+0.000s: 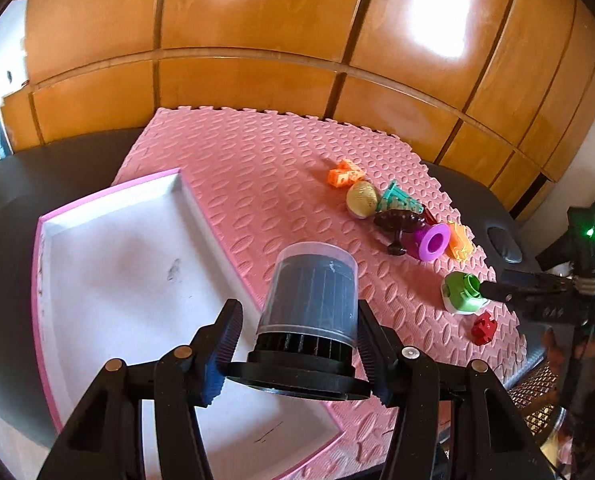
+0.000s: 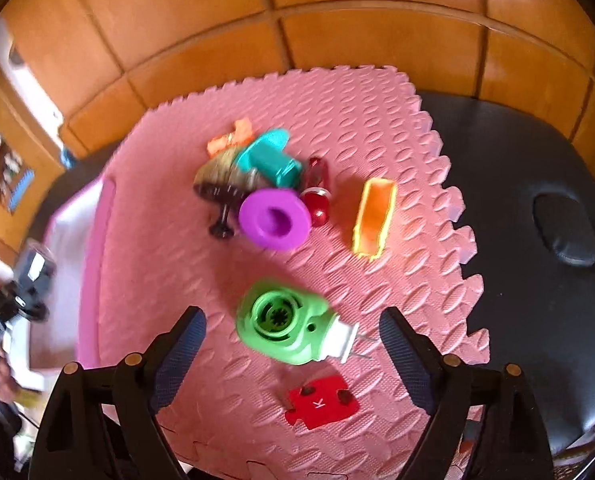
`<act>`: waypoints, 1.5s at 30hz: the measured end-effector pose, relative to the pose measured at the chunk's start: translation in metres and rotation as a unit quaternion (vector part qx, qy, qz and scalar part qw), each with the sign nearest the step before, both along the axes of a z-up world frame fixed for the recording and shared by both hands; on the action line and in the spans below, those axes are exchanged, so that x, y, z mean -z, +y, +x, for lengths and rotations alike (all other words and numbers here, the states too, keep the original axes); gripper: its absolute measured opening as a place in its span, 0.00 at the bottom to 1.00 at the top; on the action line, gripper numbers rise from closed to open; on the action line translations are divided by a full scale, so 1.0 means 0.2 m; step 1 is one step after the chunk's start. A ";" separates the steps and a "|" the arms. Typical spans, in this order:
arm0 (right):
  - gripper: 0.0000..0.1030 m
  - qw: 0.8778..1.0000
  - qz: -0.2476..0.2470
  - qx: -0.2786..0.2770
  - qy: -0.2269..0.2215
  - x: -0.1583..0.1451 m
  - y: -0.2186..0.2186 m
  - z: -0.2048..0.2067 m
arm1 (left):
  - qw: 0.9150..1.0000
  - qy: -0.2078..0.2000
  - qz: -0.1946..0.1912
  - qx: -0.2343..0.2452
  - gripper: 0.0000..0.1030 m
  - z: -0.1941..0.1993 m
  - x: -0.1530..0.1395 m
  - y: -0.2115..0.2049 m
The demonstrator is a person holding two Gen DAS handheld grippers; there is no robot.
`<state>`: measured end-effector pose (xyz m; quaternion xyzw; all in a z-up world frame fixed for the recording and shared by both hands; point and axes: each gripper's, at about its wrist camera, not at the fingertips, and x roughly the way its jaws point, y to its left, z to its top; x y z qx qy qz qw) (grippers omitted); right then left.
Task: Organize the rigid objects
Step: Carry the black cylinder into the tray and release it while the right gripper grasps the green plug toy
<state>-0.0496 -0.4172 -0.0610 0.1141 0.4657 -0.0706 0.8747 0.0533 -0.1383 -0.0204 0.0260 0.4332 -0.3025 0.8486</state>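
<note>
- the left gripper (image 1: 297,344) held a spindle case (image 1: 311,312), a clear dome over a black ribbed core and black base; its pads pressed the case from both sides, above the right edge of the tray (image 1: 109,240).
- the tray was white inside with a pink rim and lay partly on the pink mat (image 1: 257,168).
- the right gripper (image 2: 293,344) had its fingers spread wide, nothing between them touching; below it sat a green part (image 2: 281,324) with a white end, flat on the mat.
- in the left wrist view the right gripper's tip was right at the green part (image 1: 463,292); contact could not be told.
- just nearer the right wrist camera lay a red puzzle piece (image 2: 319,402) marked "k", apart from the green part.
- farther off on the mat, a purple ring (image 2: 275,218) touched a dark stemmed piece (image 2: 221,208) and a teal piece (image 2: 269,158).
- a yellow-orange trough (image 2: 373,220) lay alone to the right of that cluster.
- an orange block (image 1: 343,174) and a yellowish ball (image 1: 361,198) sat at the far end of the row.
- the mat rested on a dark table (image 2: 537,168) in front of wooden panels (image 1: 257,20).
</note>
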 end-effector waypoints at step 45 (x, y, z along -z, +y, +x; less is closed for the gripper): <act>0.51 0.993 -0.063 -0.100 0.018 0.22 0.20 0.32 | 0.973 0.028 0.087 -0.214 0.56 0.77 0.27 0.54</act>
